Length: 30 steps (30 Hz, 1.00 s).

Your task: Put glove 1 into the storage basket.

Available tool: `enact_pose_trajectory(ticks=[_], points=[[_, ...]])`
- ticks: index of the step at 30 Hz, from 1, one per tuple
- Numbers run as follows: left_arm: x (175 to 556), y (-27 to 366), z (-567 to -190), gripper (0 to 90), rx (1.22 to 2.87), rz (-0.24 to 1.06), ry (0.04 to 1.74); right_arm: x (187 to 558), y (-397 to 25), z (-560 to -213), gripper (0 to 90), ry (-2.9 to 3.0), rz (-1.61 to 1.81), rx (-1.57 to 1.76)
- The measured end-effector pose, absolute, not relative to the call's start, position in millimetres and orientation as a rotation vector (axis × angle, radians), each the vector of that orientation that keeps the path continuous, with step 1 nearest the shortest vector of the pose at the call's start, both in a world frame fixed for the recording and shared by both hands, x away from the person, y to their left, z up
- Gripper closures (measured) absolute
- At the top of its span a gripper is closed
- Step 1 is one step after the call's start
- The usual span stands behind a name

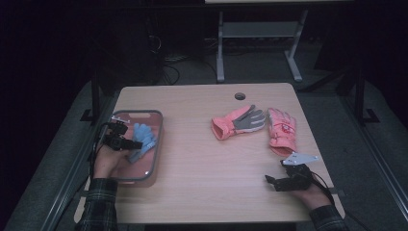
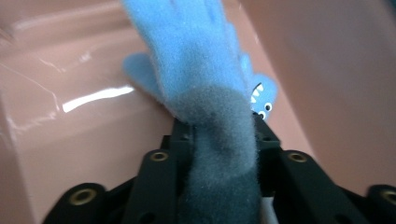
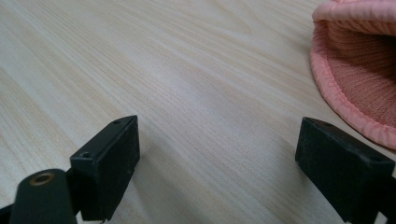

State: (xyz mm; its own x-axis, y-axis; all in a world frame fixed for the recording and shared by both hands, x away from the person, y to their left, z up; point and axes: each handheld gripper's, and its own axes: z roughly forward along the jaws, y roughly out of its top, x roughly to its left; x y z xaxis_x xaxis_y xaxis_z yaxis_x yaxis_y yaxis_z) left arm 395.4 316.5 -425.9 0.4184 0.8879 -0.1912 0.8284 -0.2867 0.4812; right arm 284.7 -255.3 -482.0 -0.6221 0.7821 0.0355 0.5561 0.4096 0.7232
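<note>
Room: dark all round, with cables and the grey legs of another table point(image 1: 260, 43) on the floor beyond.
Surface: pale wooden table point(image 1: 202, 159) with a round hole point(image 1: 239, 96) near its far edge.
Bin: clear, grey-rimmed plastic bin point(image 1: 157, 144) at the table's left side.
Left gripper point(image 1: 129, 143): held over the bin, its jaws closed on the grey cuff of a blue glove point(image 2: 196, 70).
Blue glove: hangs from the left gripper with its fingers reaching down inside the bin; a second blue piece with a small toothed face point(image 2: 262, 95) lies just behind it in the left gripper view.
Right gripper point(image 1: 269, 180): low over the table's near right part, jaws spread wide with nothing between them but bare wood.
Pink gloves: one, with a grey palm point(image 1: 239, 121), lies near the middle of the table; the other point(image 1: 281, 131) lies just to its right, its ribbed cuff point(image 3: 355, 70) close beside the right gripper's jaw.
</note>
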Motion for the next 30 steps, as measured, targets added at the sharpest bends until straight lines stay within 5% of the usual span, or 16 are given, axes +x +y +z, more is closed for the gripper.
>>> enact_pose_trajectory(ticks=[10, 30], points=[[398, 306, -436, 16.8, 2.294, 0.162, 1.450, 285, -255, -482, 13.5, 2.361, 1.036, 1.162], [377, 285, -374, 13.8, 2.146, 0.272, 1.201, 285, -255, -482, 13.4, 2.361, 1.035, 1.162]])
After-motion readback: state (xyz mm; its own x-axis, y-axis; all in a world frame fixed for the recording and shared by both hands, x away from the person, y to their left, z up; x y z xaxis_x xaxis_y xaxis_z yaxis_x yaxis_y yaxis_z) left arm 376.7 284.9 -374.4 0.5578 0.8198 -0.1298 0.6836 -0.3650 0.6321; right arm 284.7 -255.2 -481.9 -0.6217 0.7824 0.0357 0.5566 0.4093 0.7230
